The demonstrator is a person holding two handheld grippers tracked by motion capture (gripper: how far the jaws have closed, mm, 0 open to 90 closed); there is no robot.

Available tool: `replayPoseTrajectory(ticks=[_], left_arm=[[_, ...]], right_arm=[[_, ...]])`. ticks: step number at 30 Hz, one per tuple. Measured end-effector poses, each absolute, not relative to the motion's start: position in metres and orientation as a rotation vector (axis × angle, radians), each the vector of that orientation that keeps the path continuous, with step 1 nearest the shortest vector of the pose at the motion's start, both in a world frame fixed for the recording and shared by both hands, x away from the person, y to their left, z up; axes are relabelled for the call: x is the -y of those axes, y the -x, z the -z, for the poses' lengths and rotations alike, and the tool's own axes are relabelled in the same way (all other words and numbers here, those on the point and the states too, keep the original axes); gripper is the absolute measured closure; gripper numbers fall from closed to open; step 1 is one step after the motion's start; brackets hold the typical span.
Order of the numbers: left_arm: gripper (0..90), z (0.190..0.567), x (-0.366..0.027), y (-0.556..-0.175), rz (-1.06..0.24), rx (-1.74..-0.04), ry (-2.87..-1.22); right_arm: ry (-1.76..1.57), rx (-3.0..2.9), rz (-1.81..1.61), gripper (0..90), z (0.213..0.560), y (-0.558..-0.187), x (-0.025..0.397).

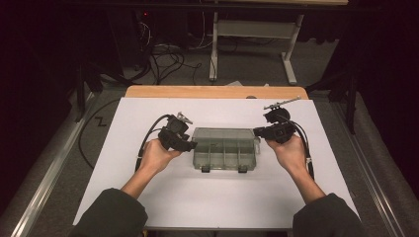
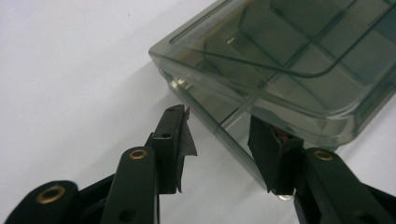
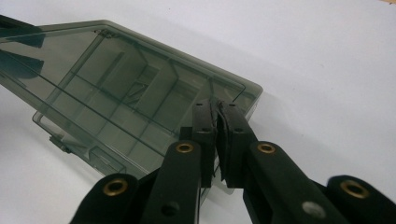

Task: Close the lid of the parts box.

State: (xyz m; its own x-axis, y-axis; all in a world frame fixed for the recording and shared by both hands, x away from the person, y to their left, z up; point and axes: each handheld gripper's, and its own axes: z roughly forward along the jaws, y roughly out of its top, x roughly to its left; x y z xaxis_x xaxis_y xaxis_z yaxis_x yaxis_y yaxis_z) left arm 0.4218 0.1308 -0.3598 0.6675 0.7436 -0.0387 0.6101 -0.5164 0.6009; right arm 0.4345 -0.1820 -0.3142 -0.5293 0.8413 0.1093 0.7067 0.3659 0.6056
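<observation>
A smoky see-through plastic compartment box [image 1: 225,148] lies shut in the middle of the white sheet, with two dark latches on its near side. My left gripper [image 1: 190,145] is at its left end. In the left gripper view the left gripper [image 2: 219,126] is open, its jaws either side of the box [image 2: 289,60] corner, the right pad against the box wall under the lid rim. My right gripper [image 1: 257,132] touches the box's right end. In the right gripper view the right gripper [image 3: 217,109] is shut, tips over the box [image 3: 116,93] edge, nothing visible between them.
The white sheet [image 1: 222,202] covers a wooden table [image 1: 212,92] with bare room all around the box. Beyond the far edge are floor cables [image 1: 163,59] and a metal table frame [image 1: 252,29]. Both gripper cables trail back past the hands.
</observation>
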Motion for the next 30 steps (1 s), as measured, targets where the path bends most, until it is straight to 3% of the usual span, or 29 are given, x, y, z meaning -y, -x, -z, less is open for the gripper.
replayPoseTrajectory(ticks=[14,21,30], left_arm=[[64.3,0.359,-0.149,-0.420,-0.298,-1.149,-2.215],[65.0,0.356,-0.147,-0.419,-0.299,-1.134,-2.165],[72.6,0.356,-0.142,-0.417,-0.268,-1.085,-2.154]], right_arm=[[-1.380,-2.441,-0.887,87.9,0.328,-0.430,0.179],[-1.371,-2.448,-0.888,88.0,0.334,-0.427,0.178],[-1.379,-2.462,-0.891,89.4,0.342,-0.426,0.178]])
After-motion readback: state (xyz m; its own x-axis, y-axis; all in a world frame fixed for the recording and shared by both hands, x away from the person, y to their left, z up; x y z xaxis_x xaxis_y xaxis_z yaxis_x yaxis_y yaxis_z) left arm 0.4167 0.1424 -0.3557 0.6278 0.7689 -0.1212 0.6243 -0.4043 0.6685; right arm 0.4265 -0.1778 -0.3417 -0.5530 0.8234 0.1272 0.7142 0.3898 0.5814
